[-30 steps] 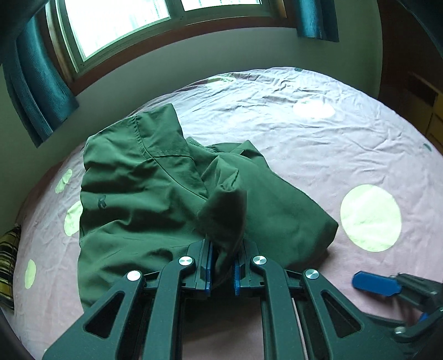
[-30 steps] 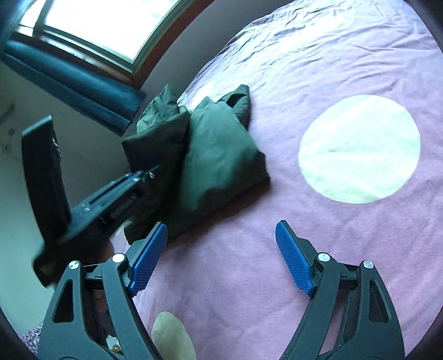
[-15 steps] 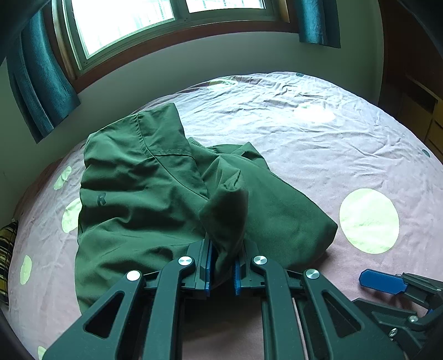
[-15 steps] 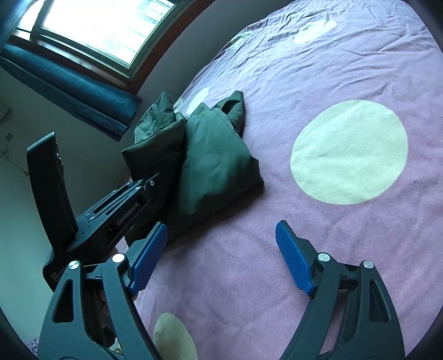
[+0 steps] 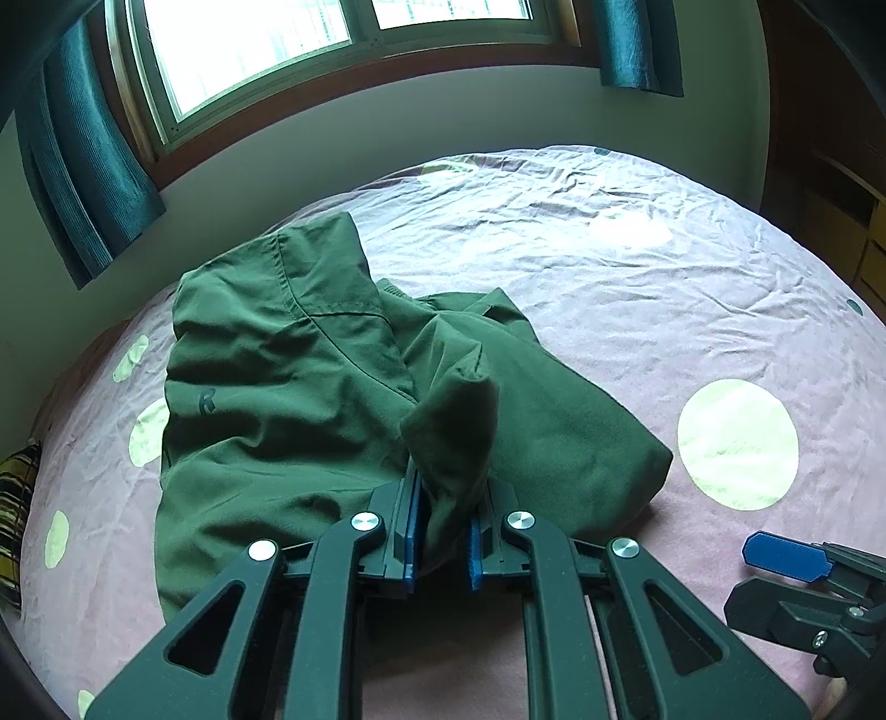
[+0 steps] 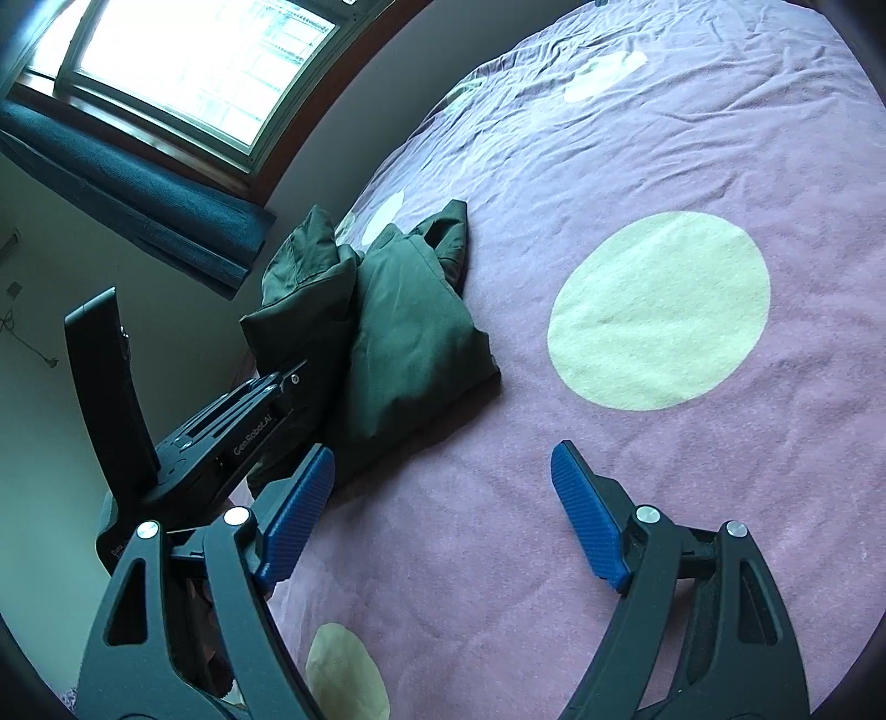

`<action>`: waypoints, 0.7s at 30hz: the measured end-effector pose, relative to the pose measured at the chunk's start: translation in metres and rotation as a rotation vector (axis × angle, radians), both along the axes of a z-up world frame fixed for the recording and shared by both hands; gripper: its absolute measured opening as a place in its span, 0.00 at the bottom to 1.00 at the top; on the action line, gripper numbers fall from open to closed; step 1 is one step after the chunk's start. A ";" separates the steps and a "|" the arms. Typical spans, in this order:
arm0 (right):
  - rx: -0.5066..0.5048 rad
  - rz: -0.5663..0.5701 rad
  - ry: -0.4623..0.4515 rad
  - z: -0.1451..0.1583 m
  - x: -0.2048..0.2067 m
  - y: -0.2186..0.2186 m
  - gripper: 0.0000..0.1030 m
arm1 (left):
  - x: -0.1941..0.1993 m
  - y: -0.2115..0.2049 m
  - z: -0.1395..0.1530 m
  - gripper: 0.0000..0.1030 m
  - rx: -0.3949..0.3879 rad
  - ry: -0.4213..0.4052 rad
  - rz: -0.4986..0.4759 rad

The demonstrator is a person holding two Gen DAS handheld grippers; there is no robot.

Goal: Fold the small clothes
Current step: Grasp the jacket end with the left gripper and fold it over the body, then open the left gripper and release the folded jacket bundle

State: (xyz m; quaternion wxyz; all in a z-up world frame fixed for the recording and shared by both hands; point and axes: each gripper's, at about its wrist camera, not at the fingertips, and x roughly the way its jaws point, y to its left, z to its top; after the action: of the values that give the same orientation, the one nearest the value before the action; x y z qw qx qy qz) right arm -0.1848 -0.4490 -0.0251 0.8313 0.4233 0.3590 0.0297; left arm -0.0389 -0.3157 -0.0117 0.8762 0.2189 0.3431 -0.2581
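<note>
A dark green jacket lies partly folded on the pink bedsheet, its hood pointing toward the window. My left gripper is shut on a bunched fold of the green jacket, lifted a little off the bed. In the right wrist view the same jacket sits at the left, with the left gripper's body in front of it. My right gripper hangs open over bare sheet to the right of the jacket, nothing between its blue pads. One right fingertip shows in the left wrist view.
The sheet carries pale green round spots. A wall with a window and teal curtains stands behind the bed. Wooden furniture is at the right. A striped cushion lies at the left edge.
The right gripper has drifted slightly across the sheet, staying open. The left gripper keeps its hold on the jacket fold in the same place.
</note>
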 end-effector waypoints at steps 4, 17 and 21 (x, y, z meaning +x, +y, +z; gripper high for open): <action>-0.001 -0.007 -0.001 0.001 -0.004 -0.002 0.79 | -0.004 0.001 0.005 0.14 -0.009 -0.008 0.003; -0.013 -0.048 -0.016 0.014 -0.018 -0.009 0.79 | -0.053 0.022 0.046 0.34 -0.173 -0.020 -0.105; -0.008 -0.050 -0.030 0.022 -0.022 -0.010 0.79 | -0.057 0.073 0.047 0.44 -0.218 -0.058 -0.040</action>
State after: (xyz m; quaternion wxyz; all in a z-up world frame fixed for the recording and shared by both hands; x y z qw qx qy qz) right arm -0.2065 -0.4587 -0.0032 0.8390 0.4281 0.3357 0.0137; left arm -0.0959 -0.2430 0.0352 0.8992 0.1363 0.2830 -0.3047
